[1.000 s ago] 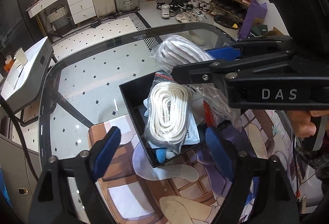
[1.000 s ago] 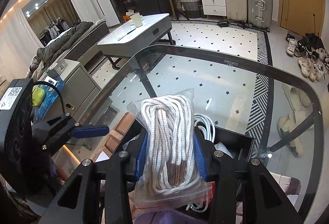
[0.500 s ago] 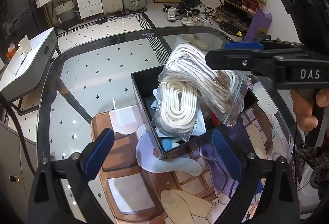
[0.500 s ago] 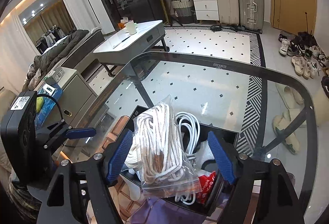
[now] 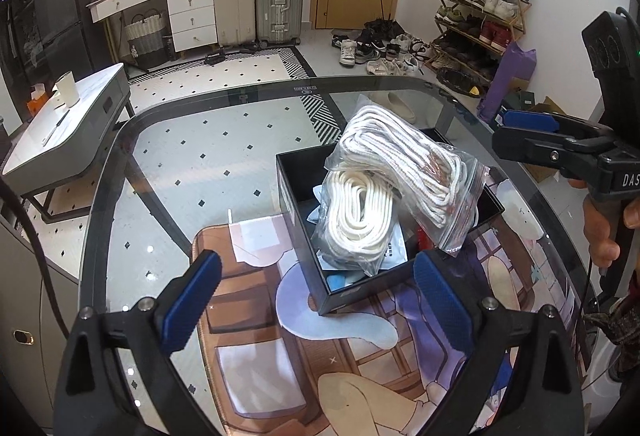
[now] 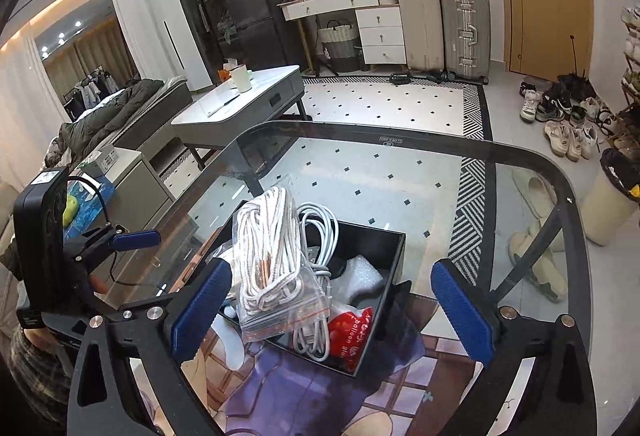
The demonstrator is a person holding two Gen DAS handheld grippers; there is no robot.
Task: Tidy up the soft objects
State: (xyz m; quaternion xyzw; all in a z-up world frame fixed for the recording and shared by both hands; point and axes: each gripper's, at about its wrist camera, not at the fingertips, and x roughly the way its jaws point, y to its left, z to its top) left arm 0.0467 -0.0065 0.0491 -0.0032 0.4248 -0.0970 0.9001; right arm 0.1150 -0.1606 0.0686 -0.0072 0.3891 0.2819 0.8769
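On the glass table [image 5: 192,140] sits a black box [image 5: 304,236]. A bagged rope [image 6: 276,268] leans across its top, long axis tilted, straight ahead of the right gripper [image 6: 332,308], nearer than the left gripper [image 5: 316,300]; both gape empty.

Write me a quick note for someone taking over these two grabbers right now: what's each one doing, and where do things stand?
Left gripper: open, empty, hovering short of the black box.
Right gripper: open, empty, just above the box.
Bag of striped rope: lying on top of the box's contents, leaning over one wall, not tucked in.
Bag of white cord: inside the box, under it.
Done: both bags are in the box.
Left: probably press the rope bag down flat.
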